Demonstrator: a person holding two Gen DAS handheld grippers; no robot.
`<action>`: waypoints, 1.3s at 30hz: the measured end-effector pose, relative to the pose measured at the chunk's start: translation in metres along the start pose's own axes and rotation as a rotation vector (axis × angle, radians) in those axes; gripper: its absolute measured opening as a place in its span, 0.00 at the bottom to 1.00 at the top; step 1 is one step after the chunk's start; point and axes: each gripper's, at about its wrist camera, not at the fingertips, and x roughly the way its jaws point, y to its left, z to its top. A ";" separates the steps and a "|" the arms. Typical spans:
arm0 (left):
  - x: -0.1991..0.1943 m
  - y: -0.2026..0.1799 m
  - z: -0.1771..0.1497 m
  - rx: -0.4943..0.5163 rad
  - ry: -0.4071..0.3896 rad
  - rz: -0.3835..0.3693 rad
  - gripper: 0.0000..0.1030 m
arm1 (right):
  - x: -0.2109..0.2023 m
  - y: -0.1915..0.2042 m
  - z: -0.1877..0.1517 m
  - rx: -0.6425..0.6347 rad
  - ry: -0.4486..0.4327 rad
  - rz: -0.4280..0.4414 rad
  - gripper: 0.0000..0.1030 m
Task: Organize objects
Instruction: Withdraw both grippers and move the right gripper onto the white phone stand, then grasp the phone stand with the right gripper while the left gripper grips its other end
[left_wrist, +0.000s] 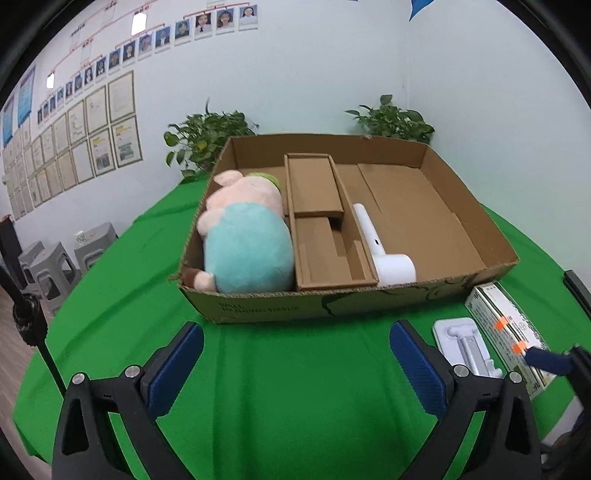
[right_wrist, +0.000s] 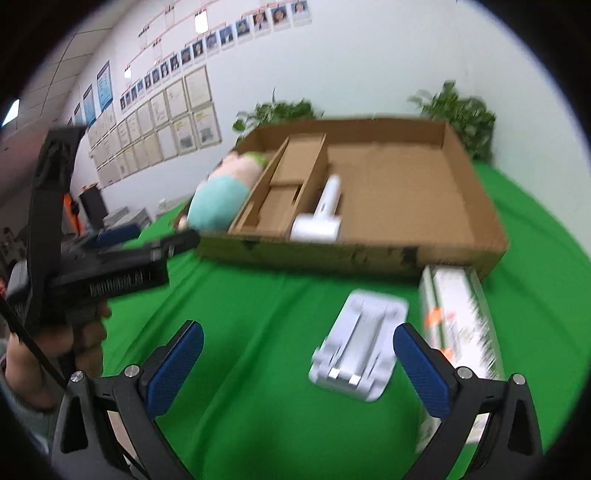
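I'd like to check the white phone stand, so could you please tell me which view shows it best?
The right wrist view: the white phone stand lies whole, though blurred. In the left wrist view it is sharper but partly behind that gripper's right finger.

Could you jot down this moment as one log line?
left tongs: open, empty | right tongs: open, empty | box: plush, dryer inside | stand, carton: on cloth

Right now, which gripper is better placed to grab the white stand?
Right. The right gripper is open with the white stand just ahead between its fingers; the left gripper faces bare green cloth.
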 end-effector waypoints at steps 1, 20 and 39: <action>0.002 -0.001 -0.002 0.000 0.015 -0.021 0.99 | 0.003 0.001 -0.004 -0.006 0.016 -0.002 0.99; 0.031 -0.008 -0.020 -0.019 0.144 -0.193 0.99 | 0.047 -0.014 -0.013 -0.053 0.202 -0.207 0.63; 0.051 -0.035 -0.018 -0.124 0.288 -0.496 0.99 | -0.003 -0.004 -0.038 -0.104 0.151 0.001 0.99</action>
